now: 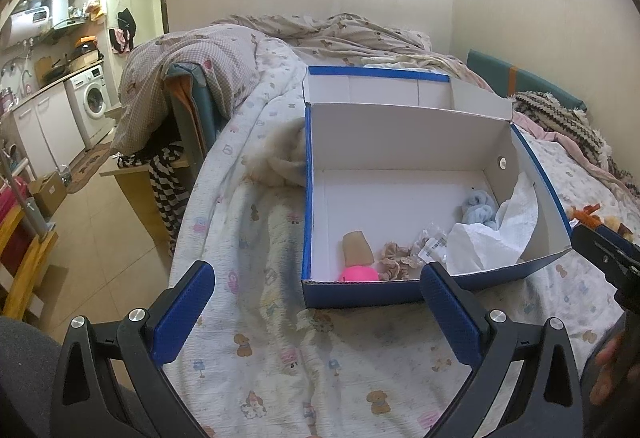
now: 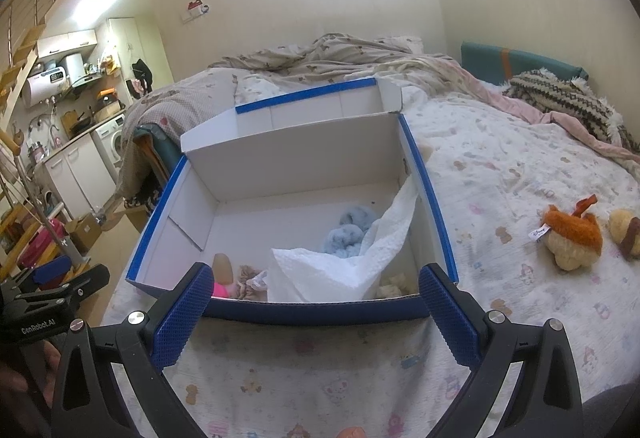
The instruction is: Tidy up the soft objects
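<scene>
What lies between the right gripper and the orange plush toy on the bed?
Only bare printed bedsheet lies between the right gripper and the orange plush toy, seen in the right wrist view.

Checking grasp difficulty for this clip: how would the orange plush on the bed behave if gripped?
The orange plush looks fuzzy and stuffed, so it probably squashes under the pads and weighs little. It lies slumped on the quilt, so rolling seems unlikely.

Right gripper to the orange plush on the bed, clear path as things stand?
Probably yes. The orange plush lies in the open on the quilt, outside the blue box on its right side. The right gripper is open and empty, with nothing between them.
</scene>
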### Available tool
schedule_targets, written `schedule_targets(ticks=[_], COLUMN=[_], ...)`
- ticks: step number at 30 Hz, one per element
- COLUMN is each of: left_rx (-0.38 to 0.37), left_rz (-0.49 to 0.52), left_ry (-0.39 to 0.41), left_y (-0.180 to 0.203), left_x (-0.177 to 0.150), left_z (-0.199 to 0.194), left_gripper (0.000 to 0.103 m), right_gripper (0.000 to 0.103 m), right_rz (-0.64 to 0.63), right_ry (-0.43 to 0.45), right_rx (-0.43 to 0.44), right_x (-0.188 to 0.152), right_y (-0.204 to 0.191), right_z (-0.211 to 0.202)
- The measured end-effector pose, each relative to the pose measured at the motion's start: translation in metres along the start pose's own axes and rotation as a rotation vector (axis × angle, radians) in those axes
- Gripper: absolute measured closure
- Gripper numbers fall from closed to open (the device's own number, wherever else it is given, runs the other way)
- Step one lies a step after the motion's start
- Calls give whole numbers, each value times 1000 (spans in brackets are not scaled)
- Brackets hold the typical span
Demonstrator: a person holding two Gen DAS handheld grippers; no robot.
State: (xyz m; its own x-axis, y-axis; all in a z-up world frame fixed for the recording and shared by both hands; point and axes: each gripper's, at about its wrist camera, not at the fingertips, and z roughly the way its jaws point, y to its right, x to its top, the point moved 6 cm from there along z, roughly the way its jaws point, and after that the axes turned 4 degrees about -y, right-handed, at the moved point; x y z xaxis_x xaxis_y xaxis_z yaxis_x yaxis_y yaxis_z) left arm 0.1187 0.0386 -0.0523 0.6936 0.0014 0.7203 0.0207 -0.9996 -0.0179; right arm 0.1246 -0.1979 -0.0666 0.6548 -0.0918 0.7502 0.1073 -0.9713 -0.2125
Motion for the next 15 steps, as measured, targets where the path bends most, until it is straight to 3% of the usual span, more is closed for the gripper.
schedule_targets(ticks=[15], left_rx=[-2], left_rz=[-2], left_ry=[1], left_y=[0], left_x=[0], left_z=[0], left_gripper=[1], right_gripper=[0], right_rz=[-1], right_ry=[0], right_rx=[1], right_x=[0], right_y=[-1], right_z=[0])
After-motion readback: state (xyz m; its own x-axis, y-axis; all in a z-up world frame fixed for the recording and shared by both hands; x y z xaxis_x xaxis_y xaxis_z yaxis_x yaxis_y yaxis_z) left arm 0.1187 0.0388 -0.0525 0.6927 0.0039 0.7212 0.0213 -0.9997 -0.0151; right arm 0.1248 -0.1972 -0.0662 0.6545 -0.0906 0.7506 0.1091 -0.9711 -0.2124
